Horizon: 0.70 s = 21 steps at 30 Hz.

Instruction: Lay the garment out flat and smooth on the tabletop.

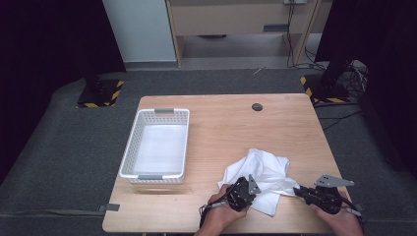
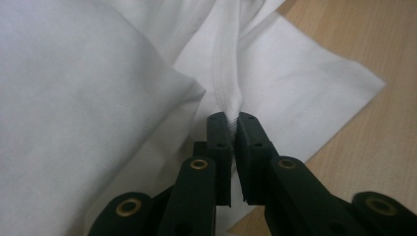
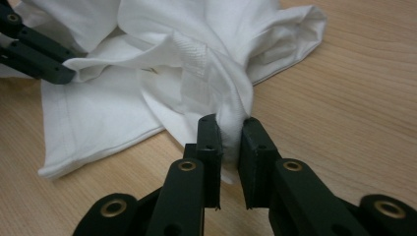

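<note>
— So where's the white garment (image 1: 260, 174) rn?

— Crumpled on the wooden table (image 1: 231, 123), near the front edge, right of centre. The white basket (image 1: 156, 143) sits well apart from it, on the table's left half.

— And the grippers?

— Both at the cloth's near side. The left gripper (image 2: 232, 127) is at the garment's front-left part, jaws pinched together on a ribbed hem strip that runs up and away from the tips. Cloth bulges big on that view's left, w/ a flat layer lying on the table to the right.

— Right one?

— The right gripper (image 3: 231, 129) is clamped on a bunched fold at the garment's right edge. The fold rises from btwn the jaws, and the rest of the garment spreads away from the tips, toward the left gripper's jaws at that view's top left. In the high view it sits at the cloth's front-right corner, a drawn-out bit of fabric leading to its tips.

— Any slack?

— Can't tell. Most of the cloth rests on the table.
</note>
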Motion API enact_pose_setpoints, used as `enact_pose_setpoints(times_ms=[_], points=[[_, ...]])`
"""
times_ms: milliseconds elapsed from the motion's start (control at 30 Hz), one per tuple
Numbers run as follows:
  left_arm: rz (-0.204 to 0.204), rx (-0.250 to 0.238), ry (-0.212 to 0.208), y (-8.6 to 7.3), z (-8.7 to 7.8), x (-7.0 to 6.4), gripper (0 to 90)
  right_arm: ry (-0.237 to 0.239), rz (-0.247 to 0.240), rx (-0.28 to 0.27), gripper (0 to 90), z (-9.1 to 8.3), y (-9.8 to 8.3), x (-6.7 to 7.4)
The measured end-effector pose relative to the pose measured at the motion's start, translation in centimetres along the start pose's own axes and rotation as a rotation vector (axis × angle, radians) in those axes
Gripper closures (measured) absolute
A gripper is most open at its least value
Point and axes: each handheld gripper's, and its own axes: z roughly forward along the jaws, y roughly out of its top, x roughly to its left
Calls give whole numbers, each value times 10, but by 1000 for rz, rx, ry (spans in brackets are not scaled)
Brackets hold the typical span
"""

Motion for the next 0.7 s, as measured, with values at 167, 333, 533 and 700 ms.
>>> enact_pose_setpoints(times_ms=[167,333,533,700], points=[[24,-53,-8,14,-16,-9,866,-17,15,-20,817,-5,0,-7],[9,-128,-32,28,-36,-12,867,-21,18,-30,815,-8,0,-9],[-6,-210,-17,41,-60,-9,867,-7,5,-41,811,-9,3,-6],[13,-213,67,42,-64,-3,867,0,-7,-40,791,-6,4,-3]])
